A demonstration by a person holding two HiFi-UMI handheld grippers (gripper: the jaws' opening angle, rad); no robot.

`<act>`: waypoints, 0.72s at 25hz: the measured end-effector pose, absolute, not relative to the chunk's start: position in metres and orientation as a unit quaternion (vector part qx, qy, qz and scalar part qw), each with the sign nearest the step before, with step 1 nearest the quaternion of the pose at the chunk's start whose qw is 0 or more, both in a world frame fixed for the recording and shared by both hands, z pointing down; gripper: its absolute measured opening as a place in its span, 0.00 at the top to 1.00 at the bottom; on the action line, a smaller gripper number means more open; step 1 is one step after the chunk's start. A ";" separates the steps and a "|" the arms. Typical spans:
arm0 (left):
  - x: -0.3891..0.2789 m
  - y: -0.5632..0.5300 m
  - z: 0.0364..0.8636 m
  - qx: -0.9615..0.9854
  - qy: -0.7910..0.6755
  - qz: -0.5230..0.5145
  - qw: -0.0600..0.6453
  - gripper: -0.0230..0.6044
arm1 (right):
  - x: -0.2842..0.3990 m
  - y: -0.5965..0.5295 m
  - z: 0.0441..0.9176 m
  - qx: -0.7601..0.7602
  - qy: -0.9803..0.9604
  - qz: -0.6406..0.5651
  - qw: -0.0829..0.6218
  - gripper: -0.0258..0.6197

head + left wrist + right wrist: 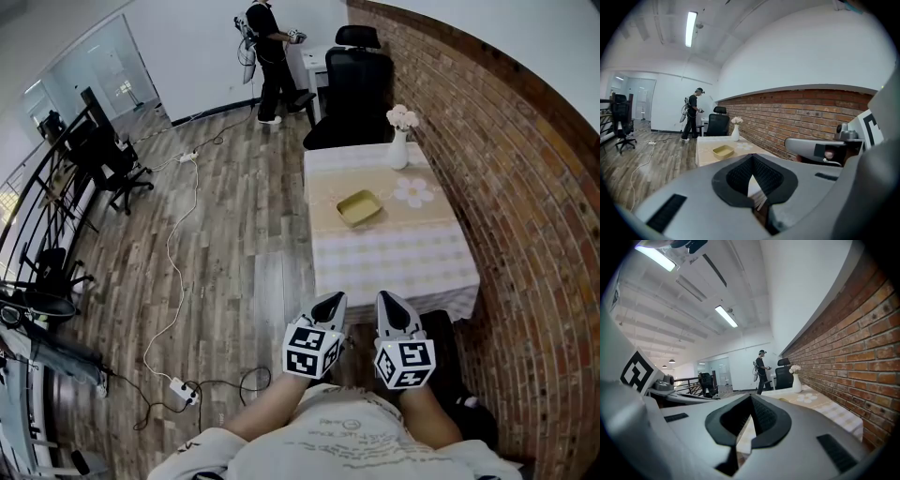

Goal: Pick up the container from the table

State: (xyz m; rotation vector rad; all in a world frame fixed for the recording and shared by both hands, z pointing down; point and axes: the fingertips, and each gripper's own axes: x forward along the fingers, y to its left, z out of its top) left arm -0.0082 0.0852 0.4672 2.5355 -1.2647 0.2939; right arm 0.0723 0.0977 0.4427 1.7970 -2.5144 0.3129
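The container (359,207) is a shallow yellow tray. It lies in the middle of a table (422,262) covered with a pale checked cloth, next to the brick wall. In the left gripper view the container (723,150) shows far ahead, beyond the jaws. My left gripper (330,302) and right gripper (392,302) hang side by side short of the table's near edge, well away from the container. Both are shut with nothing between the jaws. The left gripper's (751,158) tips meet, and so do the right gripper's (751,397).
A white vase with flowers (400,141) and a flower-shaped mat (413,192) sit on the table's far half. A black office chair (354,98) stands behind the table. A person (267,56) stands at the far wall. Cables and a power strip (183,390) lie on the wooden floor.
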 end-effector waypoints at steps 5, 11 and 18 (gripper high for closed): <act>-0.005 0.075 0.466 0.884 -0.434 0.100 0.139 0.96 | 0.084 0.085 0.441 0.597 -0.796 0.102 0.005 0.96; -0.008 0.055 0.467 0.884 -0.436 0.093 0.141 0.96 | 0.079 0.067 0.441 0.590 -0.801 0.099 0.006 0.96; -0.013 0.018 0.481 0.884 -0.433 0.094 0.153 0.96 | 0.067 0.029 0.449 0.581 -0.808 0.100 0.019 0.96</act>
